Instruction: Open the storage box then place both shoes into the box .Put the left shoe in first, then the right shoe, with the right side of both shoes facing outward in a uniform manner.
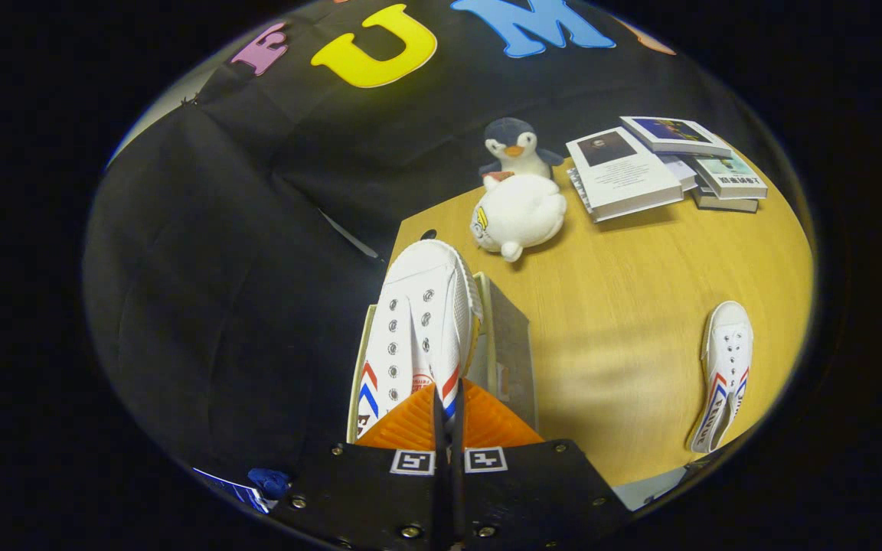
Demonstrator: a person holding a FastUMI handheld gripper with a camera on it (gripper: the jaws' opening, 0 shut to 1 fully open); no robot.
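Observation:
My gripper [447, 405] is shut on a white canvas shoe [418, 329] with red and blue stripes, both fingers pinching its heel end. The shoe points away from me, toe up, and hangs over the open storage box [510, 344], whose pale rim and grey wall show on either side of it. The box stands at the near left corner of the wooden table [640, 306]. A second matching white shoe [723, 375] lies on the table to the right, apart from the box, toe pointing away.
Beyond the box lies a white plush toy [519, 216], with a penguin plush [516, 147] behind it. A stack of books [663, 164] sits at the table's far right. Left of the box the table ends at the black cloth wall.

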